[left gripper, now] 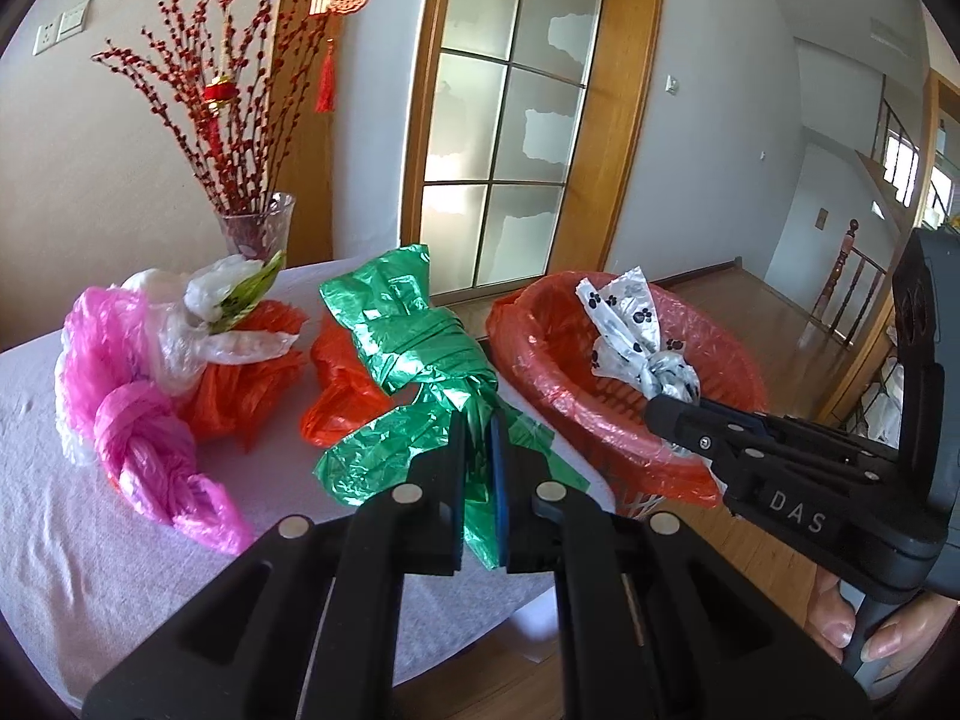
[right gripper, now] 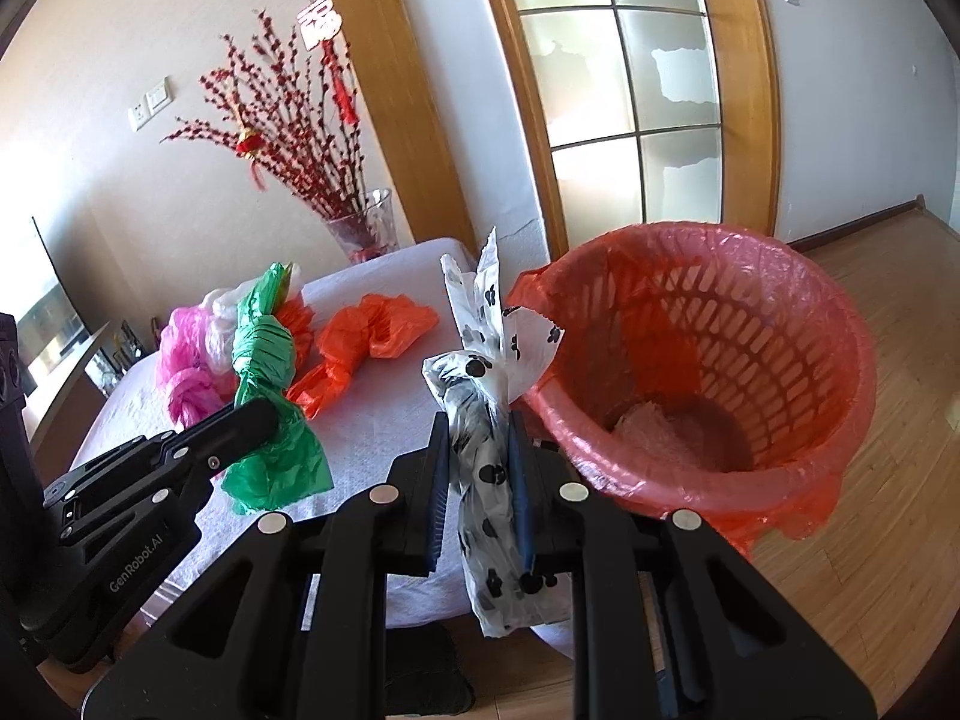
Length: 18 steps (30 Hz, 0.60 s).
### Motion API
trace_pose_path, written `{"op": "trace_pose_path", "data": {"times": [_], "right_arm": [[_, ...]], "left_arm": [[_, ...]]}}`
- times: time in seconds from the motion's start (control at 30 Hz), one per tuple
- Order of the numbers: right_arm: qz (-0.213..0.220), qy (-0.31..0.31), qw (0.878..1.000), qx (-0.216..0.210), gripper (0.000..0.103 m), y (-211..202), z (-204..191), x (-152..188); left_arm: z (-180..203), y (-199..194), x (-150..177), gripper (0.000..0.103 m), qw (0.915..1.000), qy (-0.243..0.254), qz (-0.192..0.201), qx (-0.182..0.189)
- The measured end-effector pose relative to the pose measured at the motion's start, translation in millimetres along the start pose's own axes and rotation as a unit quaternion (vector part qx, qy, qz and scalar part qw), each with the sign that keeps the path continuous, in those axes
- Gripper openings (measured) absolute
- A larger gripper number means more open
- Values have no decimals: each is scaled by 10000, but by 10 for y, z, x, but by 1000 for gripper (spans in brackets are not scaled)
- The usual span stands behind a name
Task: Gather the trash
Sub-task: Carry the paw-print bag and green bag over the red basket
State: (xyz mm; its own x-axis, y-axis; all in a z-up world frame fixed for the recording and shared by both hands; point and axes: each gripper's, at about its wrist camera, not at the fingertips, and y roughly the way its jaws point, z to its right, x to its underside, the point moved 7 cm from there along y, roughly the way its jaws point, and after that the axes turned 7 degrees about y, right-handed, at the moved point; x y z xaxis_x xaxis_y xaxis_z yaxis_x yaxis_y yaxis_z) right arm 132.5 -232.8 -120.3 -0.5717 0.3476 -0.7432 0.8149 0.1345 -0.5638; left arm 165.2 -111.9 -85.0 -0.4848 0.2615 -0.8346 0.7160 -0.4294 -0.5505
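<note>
My left gripper [left gripper: 478, 432] is shut on a knotted green plastic bag [left gripper: 414, 348], held just above the white-clothed table [left gripper: 90, 516]; the same green bag [right gripper: 264, 360] hangs from it in the right wrist view. My right gripper [right gripper: 478, 426] is shut on a white bag with black paw prints [right gripper: 480, 420], lifted beside the rim of a red slatted bin [right gripper: 720, 324] lined with a red bag. The paw-print bag [left gripper: 630, 324] sits over that bin [left gripper: 540, 348] in the left wrist view. A pink lump lies in the bin's bottom.
On the table lie a pink knotted bag [left gripper: 138, 438], orange bags [left gripper: 240, 378] [right gripper: 372, 330] and a clear bag [left gripper: 204, 312]. A glass vase [left gripper: 258, 228] with red twigs stands at the far edge. A wooden glazed door [left gripper: 504, 120] is behind; a hand [left gripper: 864, 630] holds the right gripper.
</note>
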Motion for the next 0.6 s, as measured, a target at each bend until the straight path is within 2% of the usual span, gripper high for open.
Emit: {"op": "trace_pose_path", "data": {"times": [0.6], "right_arm": [[598,667,9945,536,19,-230,702,-399]], "left_arm": [[697,404,-433,9,9956,561,141,735]]}}
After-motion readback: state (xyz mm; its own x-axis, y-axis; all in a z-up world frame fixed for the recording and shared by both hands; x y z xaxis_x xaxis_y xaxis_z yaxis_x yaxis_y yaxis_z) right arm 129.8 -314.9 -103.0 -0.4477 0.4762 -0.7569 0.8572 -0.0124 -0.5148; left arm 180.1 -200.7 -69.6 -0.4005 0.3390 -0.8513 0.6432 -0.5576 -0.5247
